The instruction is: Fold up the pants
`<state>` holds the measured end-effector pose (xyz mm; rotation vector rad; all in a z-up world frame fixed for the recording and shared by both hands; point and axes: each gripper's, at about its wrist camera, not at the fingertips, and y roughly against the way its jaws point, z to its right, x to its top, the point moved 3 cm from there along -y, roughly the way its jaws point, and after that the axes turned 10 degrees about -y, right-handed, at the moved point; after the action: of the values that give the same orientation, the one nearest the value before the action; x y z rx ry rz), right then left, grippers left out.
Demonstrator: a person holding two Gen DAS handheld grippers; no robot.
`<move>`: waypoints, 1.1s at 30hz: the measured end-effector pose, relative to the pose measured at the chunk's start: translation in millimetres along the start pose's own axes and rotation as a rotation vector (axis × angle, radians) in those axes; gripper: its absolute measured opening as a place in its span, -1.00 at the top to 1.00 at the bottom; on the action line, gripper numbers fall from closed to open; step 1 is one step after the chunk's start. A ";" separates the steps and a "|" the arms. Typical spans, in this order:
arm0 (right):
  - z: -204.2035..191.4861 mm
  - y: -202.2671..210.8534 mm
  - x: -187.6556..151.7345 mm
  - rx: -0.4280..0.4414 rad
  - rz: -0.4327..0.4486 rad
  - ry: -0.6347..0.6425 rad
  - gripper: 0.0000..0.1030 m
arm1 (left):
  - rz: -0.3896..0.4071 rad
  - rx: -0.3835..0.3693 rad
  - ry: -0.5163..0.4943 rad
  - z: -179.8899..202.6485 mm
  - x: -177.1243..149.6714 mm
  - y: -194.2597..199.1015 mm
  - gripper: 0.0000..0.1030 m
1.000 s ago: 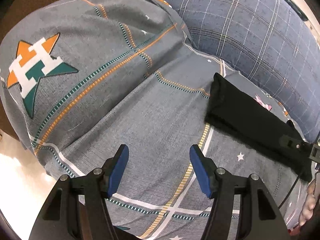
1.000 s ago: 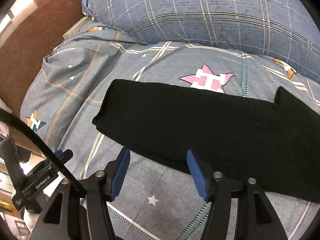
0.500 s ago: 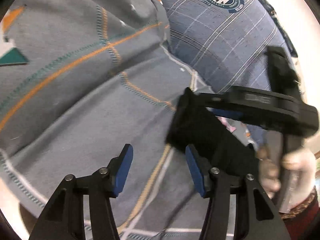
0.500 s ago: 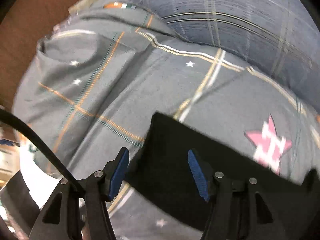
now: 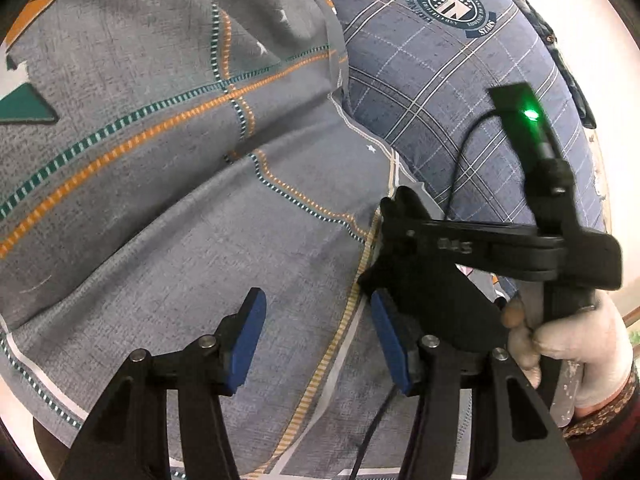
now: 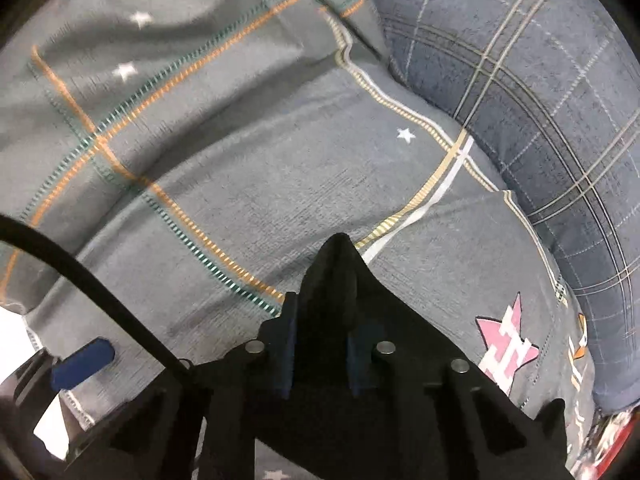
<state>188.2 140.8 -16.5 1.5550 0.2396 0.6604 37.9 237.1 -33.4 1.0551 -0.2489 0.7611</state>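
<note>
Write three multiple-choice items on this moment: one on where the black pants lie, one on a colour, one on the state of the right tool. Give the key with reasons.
1. The black pants lie on:
A. a wooden floor
B. the grey patterned bedcover
C. a chair

2. The pads of the left tool are:
A. red
B. blue
C. yellow

3. The right tool is:
A. shut on the pants
B. wide open above them
C. out of view

Key: B, the right wrist view shows the pants on the bedcover; B, blue pads show in the left wrist view; A, its fingers stand close with black cloth bunched between them.
</note>
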 end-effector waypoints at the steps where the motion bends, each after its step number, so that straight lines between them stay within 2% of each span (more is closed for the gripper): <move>1: 5.0 4.4 -0.8 0.026 0.007 -0.020 0.62 | -0.001 -0.005 -0.006 2.0 0.5 -0.8 -0.04; 6: 28.4 15.9 0.0 0.132 0.016 -0.116 0.63 | -0.029 -0.025 -0.081 23.7 6.9 -16.9 -0.04; 9: 32.0 11.7 3.9 0.161 0.008 -0.138 0.62 | -0.053 -0.017 -0.134 36.1 10.1 -33.7 -0.04; 10: 32.0 11.1 4.8 0.167 0.006 -0.146 0.62 | -0.059 -0.017 -0.143 38.4 11.9 -40.0 0.03; 11: 32.1 10.6 4.5 0.167 0.007 -0.147 0.63 | -0.067 -0.028 -0.145 39.7 12.8 -44.1 0.38; 13: 29.6 10.9 3.2 0.169 0.010 -0.146 0.63 | -0.095 -0.083 -0.137 43.9 11.5 -49.7 0.85; 18: 39.3 19.6 -0.6 0.202 0.036 -0.171 0.64 | -0.054 -0.102 -0.166 62.8 15.4 -38.1 0.86; 22: 62.2 35.7 -9.3 0.241 0.070 -0.226 0.64 | -0.043 -0.152 -0.175 85.0 20.8 -29.5 0.86; 27: 110.4 59.9 -35.1 0.290 0.127 -0.322 0.65 | -0.043 -0.190 -0.281 145.1 17.2 -27.1 0.86; 33: 175.6 81.4 -76.5 0.343 0.192 -0.460 0.68 | -0.100 -0.208 -0.431 223.3 -4.9 -48.0 0.86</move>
<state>201.8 -56.6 48.2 2.0307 -0.1533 0.4025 103.1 31.2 41.1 1.0163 -0.6260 0.4009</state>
